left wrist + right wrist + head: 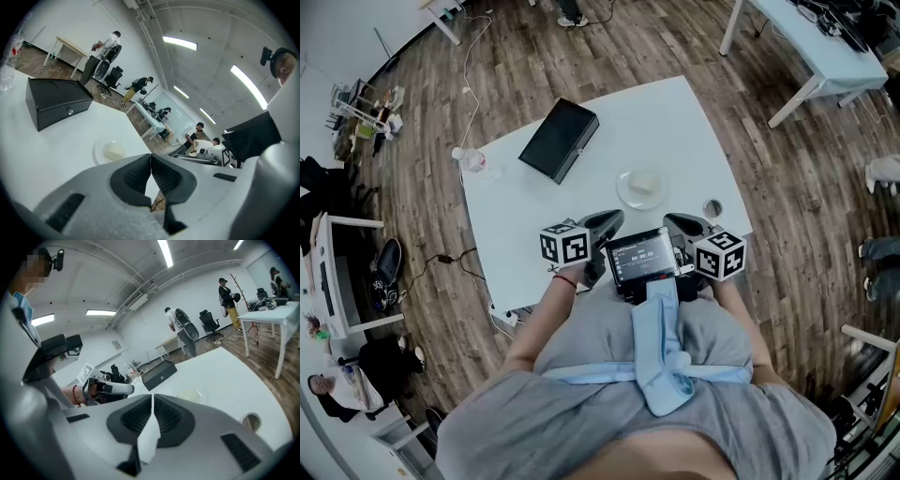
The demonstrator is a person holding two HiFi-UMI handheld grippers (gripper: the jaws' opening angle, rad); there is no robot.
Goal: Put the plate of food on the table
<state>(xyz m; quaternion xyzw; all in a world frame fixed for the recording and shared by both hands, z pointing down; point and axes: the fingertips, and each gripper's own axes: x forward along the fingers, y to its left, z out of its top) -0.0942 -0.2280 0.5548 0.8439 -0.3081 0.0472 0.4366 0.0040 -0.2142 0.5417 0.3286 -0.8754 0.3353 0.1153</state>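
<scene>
A small white plate [641,189] with a pale lump of food sits on the white table [534,216], near its front edge. In the left gripper view the plate [108,152] lies just beyond the jaws; in the right gripper view the plate [191,396] shows faintly past the jaws. My left gripper [605,223] is held at the table's near edge, left of the plate, jaws shut and empty. My right gripper [686,225] hovers at the near edge, right of the plate, shut with nothing in it. Both grippers [151,168] [153,412] have their pads touching.
A black box [560,139] lies at the table's far left, a clear plastic bottle [472,161] stands at the left edge, and a small round metal lid or cup [712,208] sits by the right edge. People and other white tables [825,47] stand farther off on the wooden floor.
</scene>
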